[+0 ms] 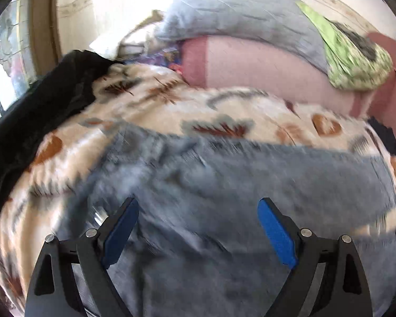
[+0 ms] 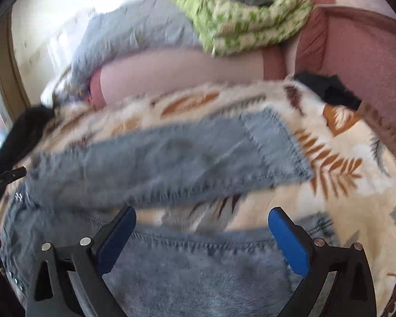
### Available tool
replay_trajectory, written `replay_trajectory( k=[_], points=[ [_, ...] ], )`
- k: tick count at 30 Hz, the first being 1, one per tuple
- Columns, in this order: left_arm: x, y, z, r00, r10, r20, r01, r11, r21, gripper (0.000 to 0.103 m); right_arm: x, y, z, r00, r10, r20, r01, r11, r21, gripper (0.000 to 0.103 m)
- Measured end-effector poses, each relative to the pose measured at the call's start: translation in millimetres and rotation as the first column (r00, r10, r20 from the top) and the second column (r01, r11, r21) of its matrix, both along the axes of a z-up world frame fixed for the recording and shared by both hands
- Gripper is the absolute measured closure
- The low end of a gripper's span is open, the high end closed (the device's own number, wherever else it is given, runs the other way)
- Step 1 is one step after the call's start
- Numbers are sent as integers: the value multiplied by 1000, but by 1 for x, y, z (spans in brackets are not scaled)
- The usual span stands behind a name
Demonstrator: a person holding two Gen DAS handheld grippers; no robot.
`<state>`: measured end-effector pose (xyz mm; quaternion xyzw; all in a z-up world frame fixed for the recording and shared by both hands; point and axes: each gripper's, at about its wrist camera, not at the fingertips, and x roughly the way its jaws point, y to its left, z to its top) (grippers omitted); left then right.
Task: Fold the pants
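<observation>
Light blue jeans (image 1: 224, 185) lie spread across a cream blanket (image 1: 171, 100) printed with rust and grey leaf shapes, which covers a bed or sofa seat. In the left wrist view the denim fills the near and middle ground, blurred, running from the near left out toward the right, and the left gripper (image 1: 198, 227) hangs over it with its blue-padded jaws standing wide apart and nothing between them. In the right wrist view the jeans (image 2: 171, 158) show a folded band lying across the blanket (image 2: 343, 185), with a back pocket (image 2: 272, 142) at its right end, and a second layer with a stitched hem or seam in the near foreground. The right gripper (image 2: 202, 235) sits just above that near layer, jaws spread wide, clamping no cloth. At the far left edge of this view part of the other tool is visible over the denim. Behind the blanket runs a pink cushion (image 1: 264, 66), with a grey pillow (image 1: 224, 13) on top of it and a green patterned cloth (image 1: 351, 58) to the right of the pillow. A black garment (image 1: 39, 100) lies on the far left of the blanket, and another dark piece (image 2: 327, 89) rests at its far right edge
</observation>
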<state>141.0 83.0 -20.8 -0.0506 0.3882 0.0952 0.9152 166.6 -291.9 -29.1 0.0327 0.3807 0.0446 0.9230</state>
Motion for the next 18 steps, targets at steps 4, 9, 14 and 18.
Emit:
replay_trajectory(
  k=[4,9,14,18],
  points=[
    [-6,-8,-32,999,-14,-51,14,1000,10,11,4,2,-16,998,-35,-55,33,999,-37,1],
    [-8,2,-42,998,7,-61,-10,999,-49,11,5,7,-37,993,-51,-103,40,994,-102,0],
    [-10,5,-45,998,23,-55,-27,997,-68,11,5,17,-41,995,-36,-95,19,985,-171,0],
    [-13,5,-45,998,35,-53,-38,997,-64,11,5,16,-42,995,-35,-92,19,986,-165,0]
  ],
)
